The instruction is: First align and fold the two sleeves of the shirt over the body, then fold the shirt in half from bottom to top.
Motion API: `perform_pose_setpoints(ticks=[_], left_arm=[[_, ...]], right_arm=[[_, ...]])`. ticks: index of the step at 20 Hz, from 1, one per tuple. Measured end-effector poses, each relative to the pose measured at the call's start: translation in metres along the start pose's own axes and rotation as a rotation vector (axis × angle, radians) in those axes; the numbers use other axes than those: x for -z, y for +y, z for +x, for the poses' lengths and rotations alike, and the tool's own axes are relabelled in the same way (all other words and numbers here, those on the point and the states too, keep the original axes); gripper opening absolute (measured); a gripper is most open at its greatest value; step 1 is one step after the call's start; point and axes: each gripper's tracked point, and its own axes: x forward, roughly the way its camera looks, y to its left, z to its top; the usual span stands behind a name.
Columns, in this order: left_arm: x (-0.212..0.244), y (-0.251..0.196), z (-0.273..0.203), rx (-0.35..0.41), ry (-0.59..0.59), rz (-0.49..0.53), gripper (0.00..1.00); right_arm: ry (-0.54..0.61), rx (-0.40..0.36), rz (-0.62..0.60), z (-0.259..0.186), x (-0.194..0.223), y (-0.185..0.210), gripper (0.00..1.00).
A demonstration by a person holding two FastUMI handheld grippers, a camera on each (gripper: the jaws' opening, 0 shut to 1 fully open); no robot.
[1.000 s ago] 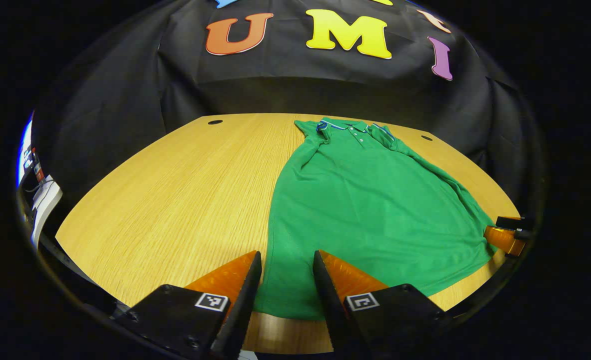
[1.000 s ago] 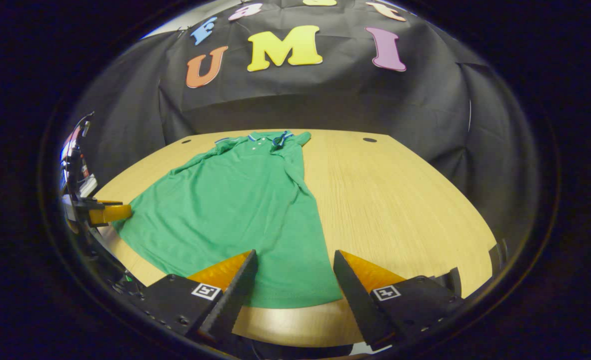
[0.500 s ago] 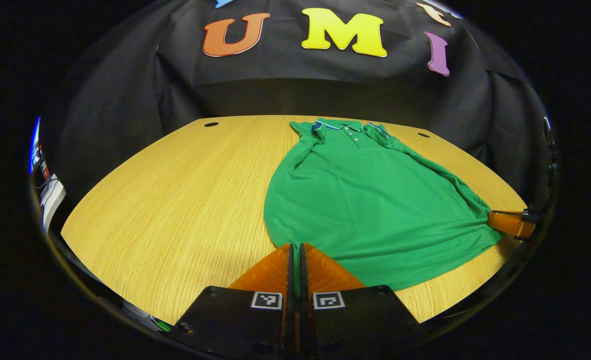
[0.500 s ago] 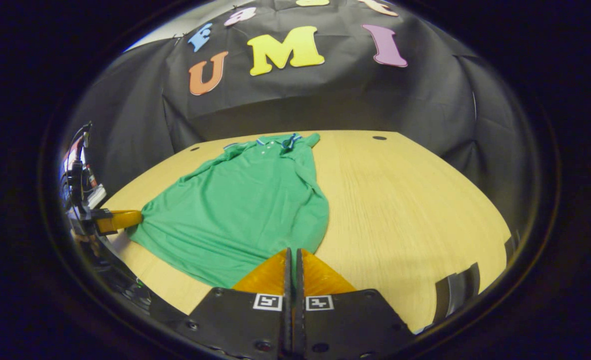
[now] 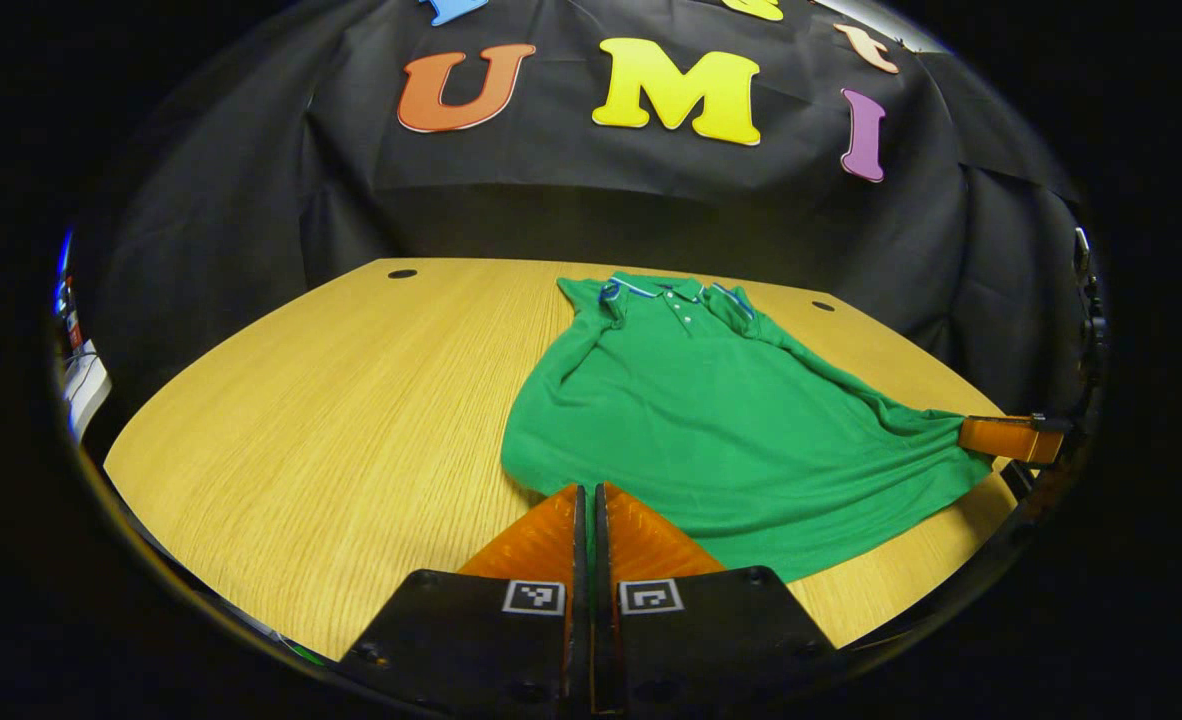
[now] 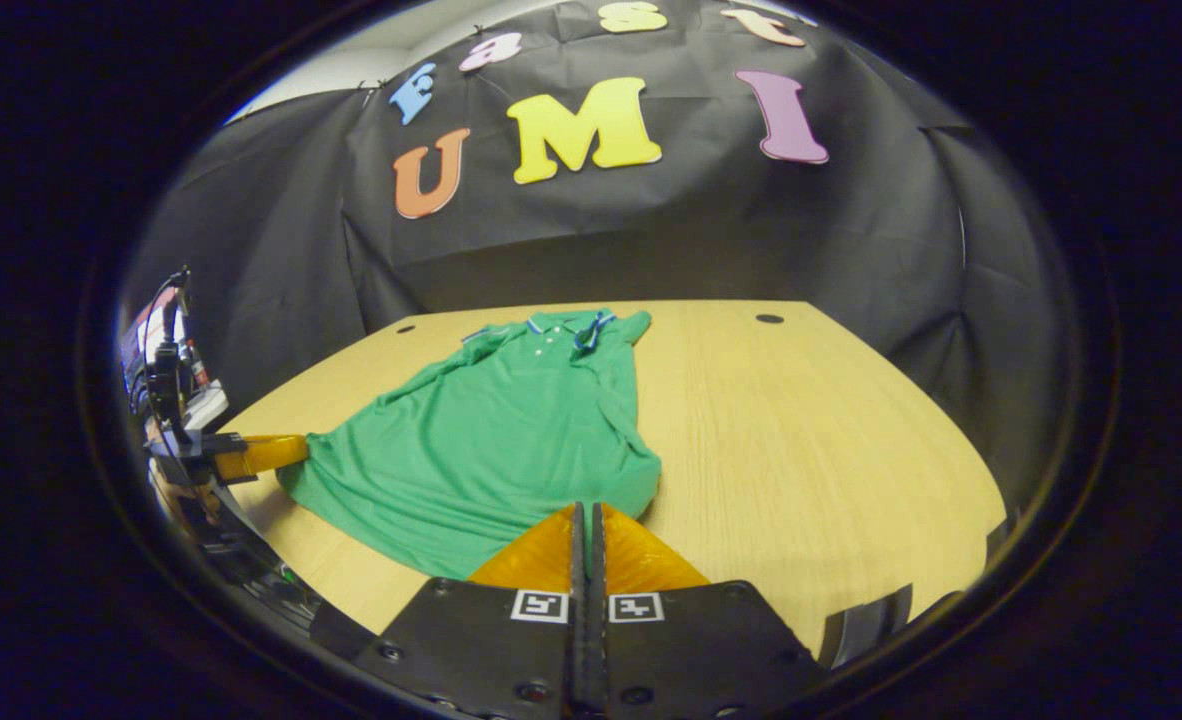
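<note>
A green polo shirt (image 5: 711,420) lies on the wooden table (image 5: 331,400), collar at the far end and sleeves folded in over the body. In the left gripper view, my left gripper (image 5: 585,490) is shut on the shirt's near hem corner, which is raised off the table. My right gripper (image 5: 971,436) pinches the other hem corner at the far right, pulling the cloth taut. In the right gripper view, my right gripper (image 6: 583,507) is shut on its corner of the shirt (image 6: 496,440). My left gripper (image 6: 291,450) holds the opposite corner at the left.
Round cable holes (image 5: 402,273) (image 5: 823,306) sit near the table's far corners, one also in the right gripper view (image 6: 769,319). Equipment stands past the table's left edge (image 5: 81,375). Black cloth walls close the back. Bare table (image 6: 801,450) lies right of the shirt.
Both grippers went from open around the hem corners to shut on them. They have since lifted the hem and carried it a little toward the collar.
</note>
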Motion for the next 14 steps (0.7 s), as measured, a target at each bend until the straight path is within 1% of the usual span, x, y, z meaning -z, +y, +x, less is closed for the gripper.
perform_pose_setpoints(ticks=[1,4,7,12,14], left_arm=[[-0.011,-0.002,0.002,-0.001,-0.020,0.009,0.07],[-0.049,-0.010,0.009,0.009,-0.085,0.034,0.08],[-0.084,-0.014,0.018,0.016,-0.160,0.034,0.07],[-0.130,0.004,0.058,-0.006,-0.192,0.051,0.07],[-0.154,0.010,0.077,-0.013,-0.222,0.061,0.07]], right_arm=[[-0.017,0.000,-0.012,0.000,-0.011,0.001,0.00],[-0.057,-0.007,-0.029,0.008,-0.041,0.008,0.00],[-0.096,-0.005,-0.022,0.022,-0.072,0.012,0.00],[-0.137,0.052,-0.075,0.063,-0.122,0.009,0.00],[-0.167,0.069,-0.072,0.081,-0.149,0.008,0.00]])
